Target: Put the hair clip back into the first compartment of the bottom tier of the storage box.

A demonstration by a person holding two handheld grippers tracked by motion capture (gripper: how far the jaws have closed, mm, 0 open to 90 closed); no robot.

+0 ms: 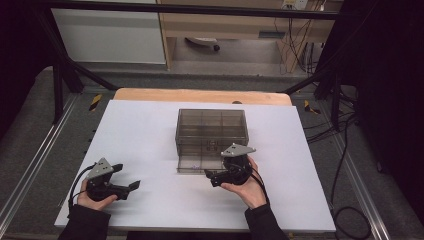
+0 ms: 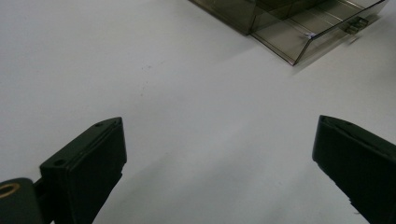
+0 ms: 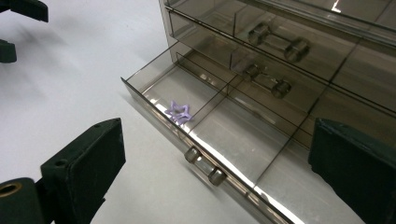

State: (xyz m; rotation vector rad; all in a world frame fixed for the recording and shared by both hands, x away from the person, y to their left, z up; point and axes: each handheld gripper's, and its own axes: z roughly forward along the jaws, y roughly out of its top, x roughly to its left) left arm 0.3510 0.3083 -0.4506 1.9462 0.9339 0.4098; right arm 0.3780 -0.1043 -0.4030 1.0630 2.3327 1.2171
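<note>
Both hand-held grippers (image 1: 131, 186) (image 1: 208, 176) agape, empty

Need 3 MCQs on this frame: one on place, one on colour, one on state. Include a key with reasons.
1. Where does the small star lie?
A. in the pulled-out bottom drawer
B. on the white table
C. between the right gripper's jaws

2. What colour is the star?
A. green
B. purple
C. orange

3. How do the right gripper's jaws stand?
A. clamped on the drawer handle
B. shut on nothing
C. open, holding nothing

Key: 1 A, the star sits in a front compartment of the open drawer. 2 B, it shows pale purple against the smoky plastic. 3 C, the jaws stand wide apart, with the drawer handle untouched beyond them.
</note>
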